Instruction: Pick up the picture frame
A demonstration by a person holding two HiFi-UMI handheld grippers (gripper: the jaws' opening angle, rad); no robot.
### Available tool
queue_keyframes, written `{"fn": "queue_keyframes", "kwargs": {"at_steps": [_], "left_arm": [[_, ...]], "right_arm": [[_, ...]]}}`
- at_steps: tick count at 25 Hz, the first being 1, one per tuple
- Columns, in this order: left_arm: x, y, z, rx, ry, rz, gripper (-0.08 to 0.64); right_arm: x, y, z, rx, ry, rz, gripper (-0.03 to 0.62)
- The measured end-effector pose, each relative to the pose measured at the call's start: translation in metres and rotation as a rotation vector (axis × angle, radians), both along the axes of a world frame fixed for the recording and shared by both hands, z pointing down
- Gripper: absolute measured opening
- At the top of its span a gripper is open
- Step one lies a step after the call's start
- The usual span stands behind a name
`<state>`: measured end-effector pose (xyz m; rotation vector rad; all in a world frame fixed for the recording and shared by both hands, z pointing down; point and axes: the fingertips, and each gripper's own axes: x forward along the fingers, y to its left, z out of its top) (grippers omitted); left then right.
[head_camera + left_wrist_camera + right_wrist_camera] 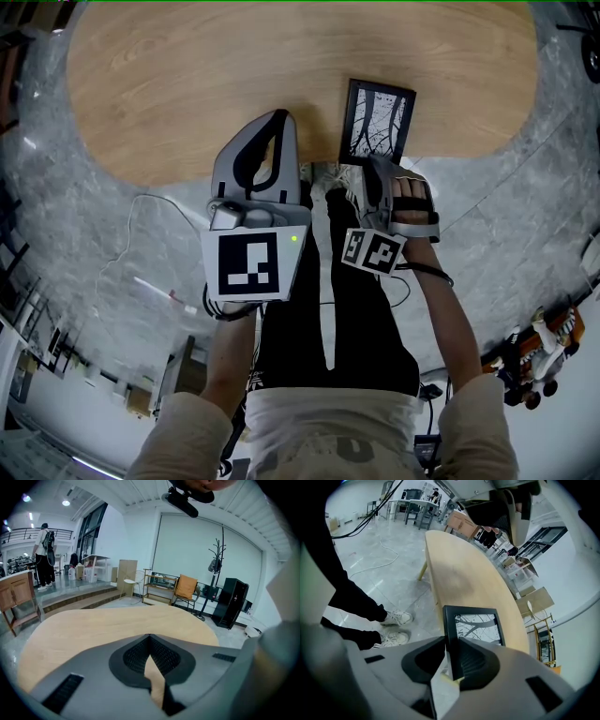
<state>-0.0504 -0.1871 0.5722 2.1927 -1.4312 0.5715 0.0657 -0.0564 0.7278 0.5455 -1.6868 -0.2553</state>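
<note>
Since the right tongs [451, 641] are clamped on the near left border of the picture frame [476, 625], which sits at the worktop [459, 573] edge directly ahead of them, the hold is off-centre. I judge the frame light and stiff, but glazed, so slick and fragile, and likely to swing. The left tongs [150, 637], pressed together and empty, hover alongside.

Oval wood desk [187, 84] on grey marble floor [525, 216]; white wall [187, 550], coat stand [218, 564], orange-cushioned chair [186, 588] (ceiling spots [66, 502] lit).
</note>
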Motion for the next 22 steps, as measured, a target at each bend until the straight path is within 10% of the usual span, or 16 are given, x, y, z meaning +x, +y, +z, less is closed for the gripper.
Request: {"fn": "queue_keyframes", "kwargs": {"at_steps": [22], "left_arm": [[-0.007,0.001,-0.007,0.022,-0.004,-0.011,0.009]], "right_arm": [[0.002,-0.029,-0.025,0.093,-0.082,0.107,0.083]]}}
